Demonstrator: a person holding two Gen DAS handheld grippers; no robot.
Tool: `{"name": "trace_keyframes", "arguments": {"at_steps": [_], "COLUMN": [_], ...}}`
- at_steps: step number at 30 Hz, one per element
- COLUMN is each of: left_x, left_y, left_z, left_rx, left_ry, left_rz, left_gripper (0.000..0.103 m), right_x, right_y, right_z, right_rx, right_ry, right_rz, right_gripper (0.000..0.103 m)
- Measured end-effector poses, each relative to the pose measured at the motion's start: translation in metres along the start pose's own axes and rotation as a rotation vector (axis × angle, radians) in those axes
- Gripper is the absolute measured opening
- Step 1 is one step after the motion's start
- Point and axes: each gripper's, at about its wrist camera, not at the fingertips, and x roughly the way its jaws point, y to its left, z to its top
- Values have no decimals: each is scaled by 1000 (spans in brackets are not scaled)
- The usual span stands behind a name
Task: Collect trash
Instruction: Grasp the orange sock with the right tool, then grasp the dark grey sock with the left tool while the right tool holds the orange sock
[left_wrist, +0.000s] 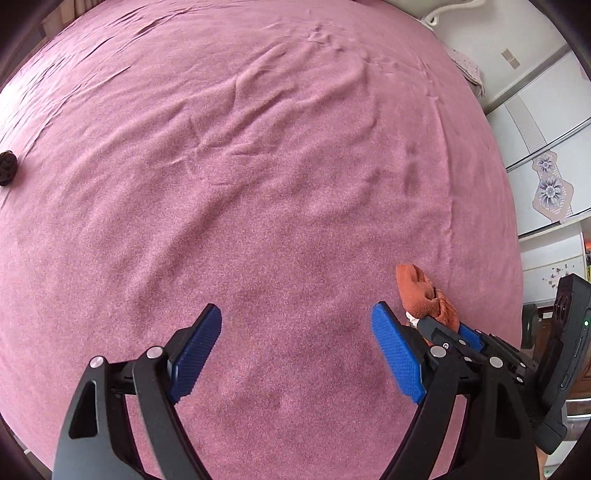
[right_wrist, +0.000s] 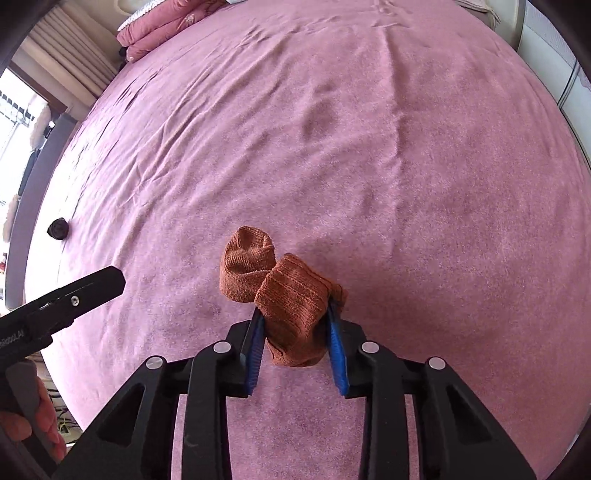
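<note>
An orange-brown knitted sock (right_wrist: 284, 291) hangs just above the pink bedspread (right_wrist: 369, 166), with my right gripper (right_wrist: 295, 317) shut on its lower part between blue pads. In the left wrist view the same sock (left_wrist: 424, 291) shows at the right, with the right gripper (left_wrist: 443, 328) closed around it. My left gripper (left_wrist: 295, 321) stands open over bare bedspread (left_wrist: 258, 166), nothing between its blue pads. A small dark crumpled ball (right_wrist: 58, 228) lies near the bed's left edge, also seen as a dark ball (left_wrist: 7, 167) at the left rim.
Folded pink bedding (right_wrist: 162, 26) is stacked at the far end of the bed. Curtains and a window (right_wrist: 22, 103) stand to the left. White cabinet doors (left_wrist: 546, 147) line the right side. A hand (right_wrist: 33, 424) holds the left gripper's handle.
</note>
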Motion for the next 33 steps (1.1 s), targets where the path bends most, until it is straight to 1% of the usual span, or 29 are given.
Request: {"name": "trace_keyframes", "arguments": {"at_steps": [6,11,15,21,27,33], "left_x": [-24,-46,-61,-73,-74,-67], "left_y": [56,121,173,251,321,373], "left_z": [15,27,34,50,82,120], "left_rx": [-87,-164,-225,-300,-335,-373], "left_ry": [-51,-99,-126,-154,-169,-191], "left_rz": [22,68,99,131,175,203], "left_gripper": [83,83,83,83,83,83], "right_x": [5,18,38,66,97,123], "right_y": [68,138,191,264,317,348], "right_z": [16,27,35,47,64,82], "right_rx": [-82,-134,-160,-210,-229,-256], "right_ry": [12,14,28,50,71,87], "right_rz": [63,137,181,215,232,233], "right_gripper": [30,30,30,30,30,30]}}
